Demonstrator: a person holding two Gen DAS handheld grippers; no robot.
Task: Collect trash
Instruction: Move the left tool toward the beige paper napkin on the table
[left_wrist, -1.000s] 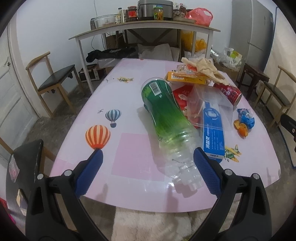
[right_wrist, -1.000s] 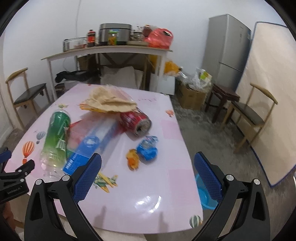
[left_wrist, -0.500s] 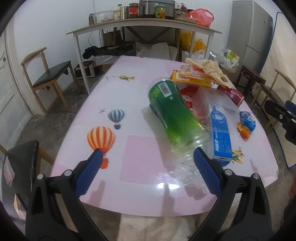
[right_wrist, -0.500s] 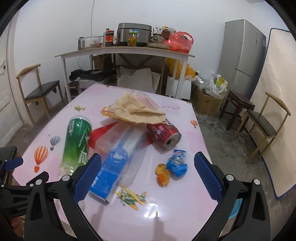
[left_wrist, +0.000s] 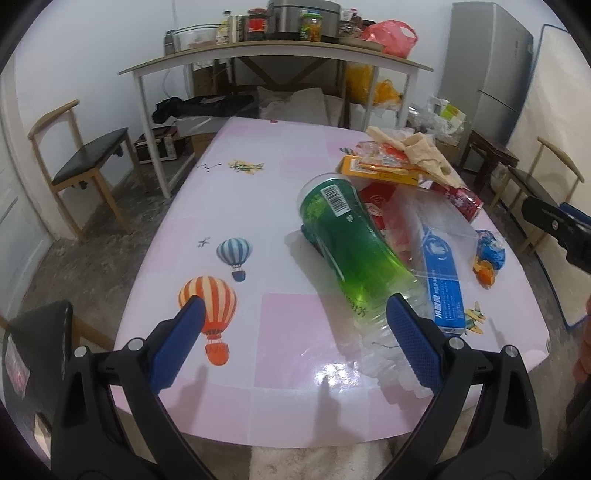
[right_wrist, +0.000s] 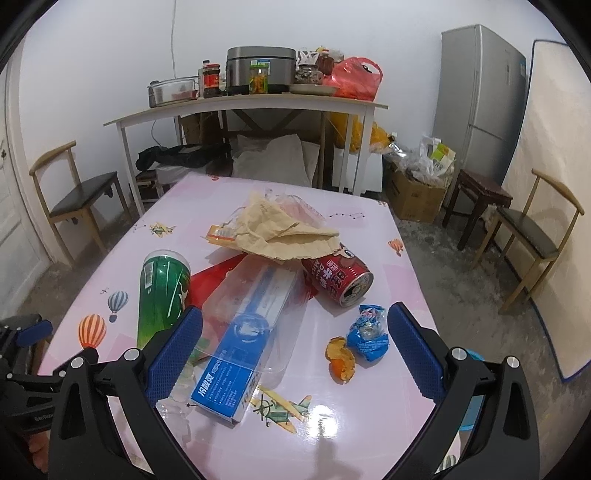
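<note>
Right wrist view: pink table (right_wrist: 369, 236) fills the centre of the frame, trash gathered at mid-frame.
Table: printed with balloons and aeroplanes; the same table (left_wrist: 280, 155) spans the left wrist view.
Green bottle (right_wrist: 160, 295): lying on its side at left centre; in the left wrist view the green bottle (left_wrist: 351, 247) lies right of centre, its clear neck end nearest the camera.
Blue box (right_wrist: 243, 354): flat, lower centre, partly under a clear plastic tray (right_wrist: 258, 288).
Beige cloth (right_wrist: 284, 232): crumpled, upper centre of the pile.
Red can (right_wrist: 338, 275): on its side, right of the tray.
Blue wrapper (right_wrist: 367, 334): right of centre, just beside the orange peel (right_wrist: 340, 358).
Right gripper (right_wrist: 294, 347): fingers spread wide, holding nothing, above the near table edge.
Left gripper (left_wrist: 293, 339): fingers spread wide, holding nothing; right fingertip overlaps the bottle's neck end in the picture, contact cannot be told.
</note>
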